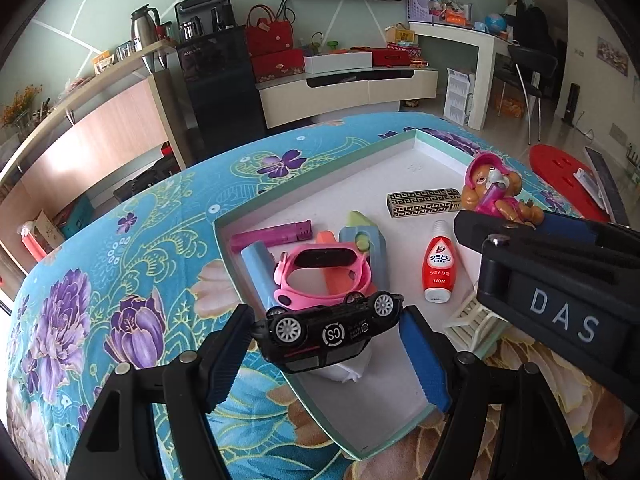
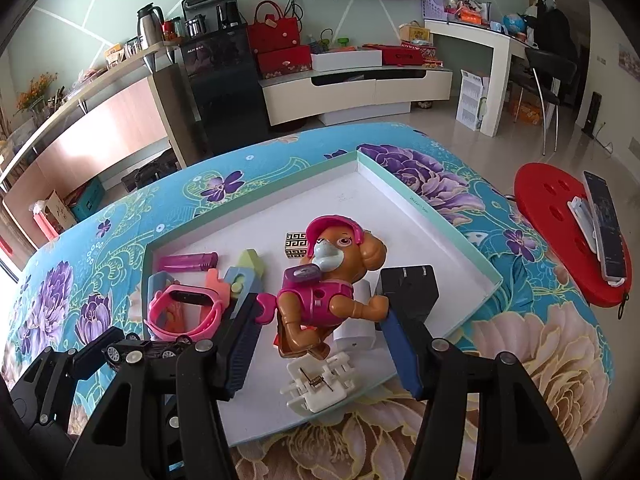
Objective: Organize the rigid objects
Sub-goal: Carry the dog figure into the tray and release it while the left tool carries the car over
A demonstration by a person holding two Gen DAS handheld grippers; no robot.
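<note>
Your left tongs [image 1: 326,344] stand spread around the black toy car [image 1: 328,326], which sits upside down at the near-left corner of the shallow box tray [image 1: 420,138]; the blue pads look just clear of it, so you are not gripping it yet. Your right tongs [image 2: 316,330] are also spread, flanking the pink-helmeted dog figure [image 2: 328,280], which seems to rest inside the tray; whether either pad touches it I cannot tell.

Most of the sorting looks done: nearly everything already lies inside the tray on the floral-cloth surface [image 1: 120,280]. What seems left is settling the car and the figure, and perhaps tidying the loose pile at the left.

In the tray you have:
- one pink smartwatch [image 1: 324,276]
- one purple lighter [image 1: 272,236]
- one red Lion bottle [image 1: 439,268]
- one black-and-gold patterned box [image 1: 424,202]
- one black charger plug [image 2: 408,286]
- one white hair claw clip [image 2: 316,380], right at the near edge
- a few pastel toy pieces under the watch, too overlapped to count
</note>
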